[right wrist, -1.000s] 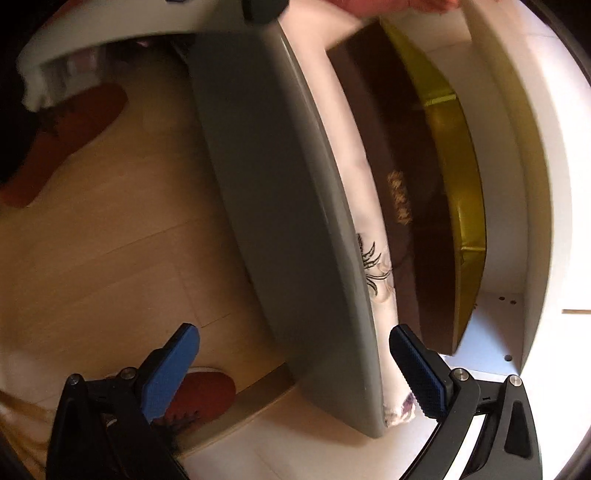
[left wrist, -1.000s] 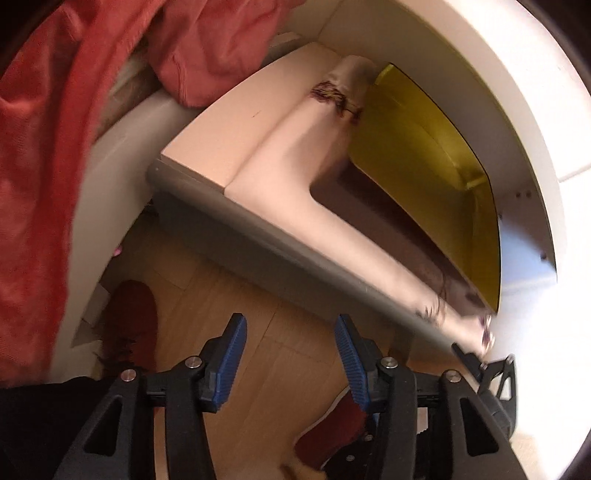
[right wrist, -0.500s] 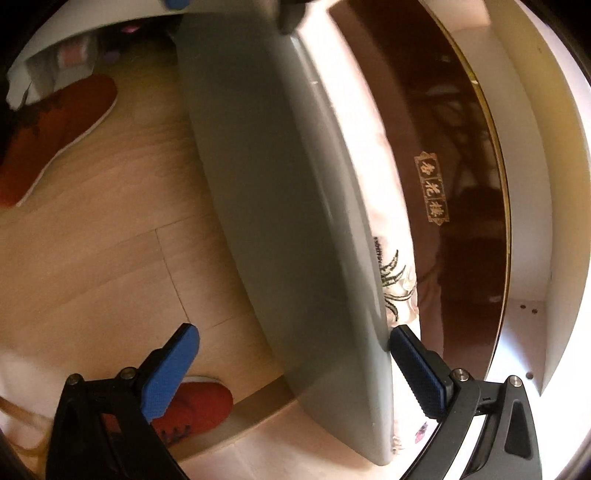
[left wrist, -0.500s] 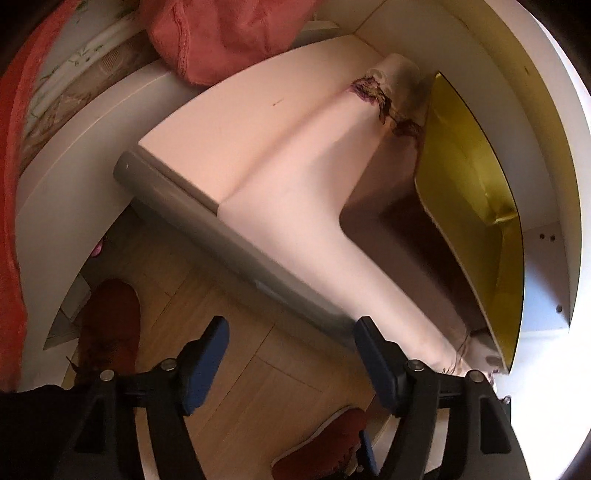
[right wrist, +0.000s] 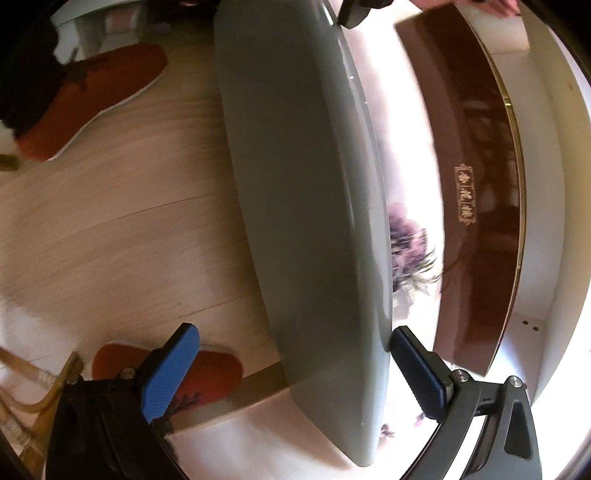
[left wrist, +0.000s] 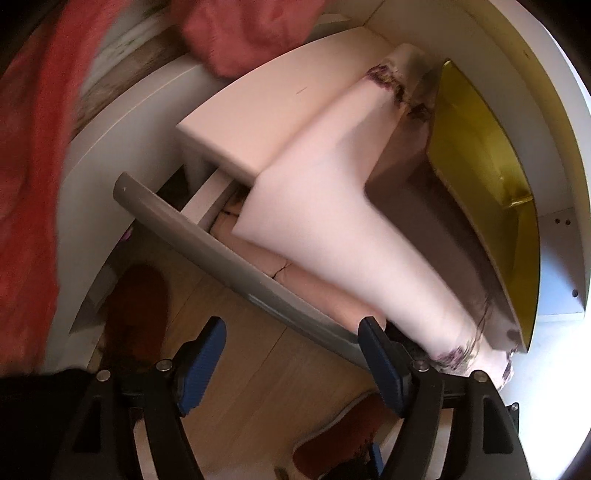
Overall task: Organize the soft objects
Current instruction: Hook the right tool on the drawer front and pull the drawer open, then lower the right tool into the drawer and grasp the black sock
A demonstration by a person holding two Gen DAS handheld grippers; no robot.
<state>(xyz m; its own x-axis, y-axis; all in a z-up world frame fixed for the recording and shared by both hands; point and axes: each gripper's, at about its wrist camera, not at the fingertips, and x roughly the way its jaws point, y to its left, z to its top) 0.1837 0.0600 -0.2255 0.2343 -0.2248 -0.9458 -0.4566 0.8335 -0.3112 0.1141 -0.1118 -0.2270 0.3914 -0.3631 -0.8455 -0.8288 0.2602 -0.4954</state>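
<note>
A big white cabinet (left wrist: 122, 147) stands over a wooden floor (right wrist: 110, 229). Its grey drawer front (right wrist: 303, 206) is pulled out, so the drawer is open.

Inside the drawer lies a pale pink folded cloth (left wrist: 332, 229) with purple flowers printed near its ends. It lies bent like a corner, partly on a flat pink pad (left wrist: 266, 122) at the back. One end reaches to the drawer's front corner. Next to the cloth, deeper in the drawer, is a dark brown box (right wrist: 476, 184) with small gold letters on it. In the left view its inside looks yellow. A red fuzzy cloth (left wrist: 243, 33) hangs above the cabinet, and more red cloth fills the left edge of that view.

Red slippers (right wrist: 92, 96) are on the floor below.

The left tool (left wrist: 291, 365) has just been opening its jaws, and now they stand wide apart. Nothing is between them. Its right blue pad is just beside the drawer front and the end of the pink cloth, but it grips neither.

The right tool (right wrist: 291, 365) is wide open too. The grey drawer front sits between its blue pads (right wrist: 417, 373), and the right pad is at its edge. I cannot tell if it touches.
</note>
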